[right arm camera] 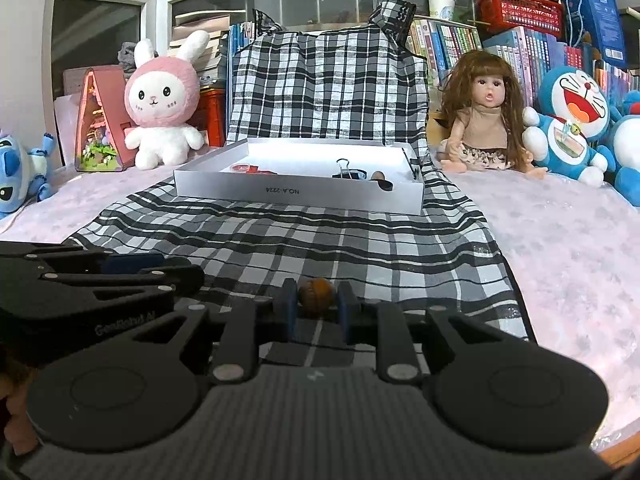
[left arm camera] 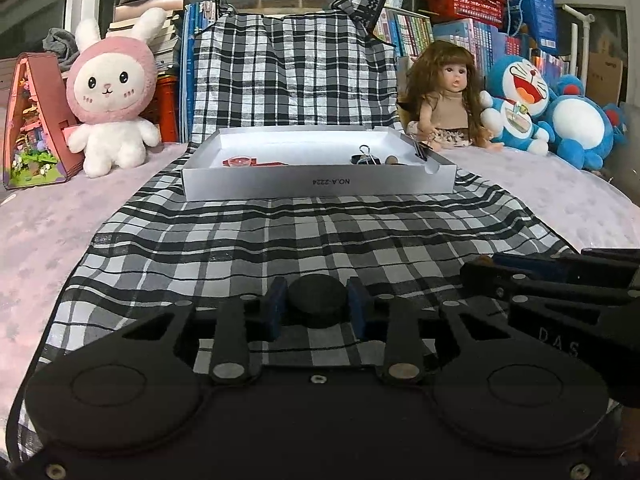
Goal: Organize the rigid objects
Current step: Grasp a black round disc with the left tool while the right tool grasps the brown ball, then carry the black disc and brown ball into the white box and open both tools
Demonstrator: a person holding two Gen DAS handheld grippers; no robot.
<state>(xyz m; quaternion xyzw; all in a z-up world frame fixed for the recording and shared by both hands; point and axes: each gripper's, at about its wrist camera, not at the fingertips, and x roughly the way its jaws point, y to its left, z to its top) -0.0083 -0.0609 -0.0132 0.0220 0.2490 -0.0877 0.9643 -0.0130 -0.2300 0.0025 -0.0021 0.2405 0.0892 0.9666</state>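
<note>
My left gripper [left arm camera: 317,306] is shut on a black round disc [left arm camera: 317,299], low over the checked cloth [left arm camera: 280,240]. My right gripper [right arm camera: 316,306] is shut on a small brown walnut-like ball [right arm camera: 316,297], also low over the cloth [right arm camera: 320,236]. The two grippers are side by side: the right one shows at the right edge of the left wrist view [left arm camera: 480,268], the left one at the left edge of the right wrist view [right arm camera: 176,264]. Ahead stands a white shallow box [left arm camera: 316,188] [right arm camera: 296,194] holding a red item [left arm camera: 240,161], a black binder clip [left arm camera: 366,156] and a brown piece [left arm camera: 391,159].
A pink rabbit plush [left arm camera: 112,92], a toy house [left arm camera: 32,120], a doll [left arm camera: 444,92] and blue cat plushes [left arm camera: 520,104] sit along the back by shelves of books. A blue plush [right arm camera: 20,172] lies far left. The cloth lies on a pale pink cover [right arm camera: 560,260].
</note>
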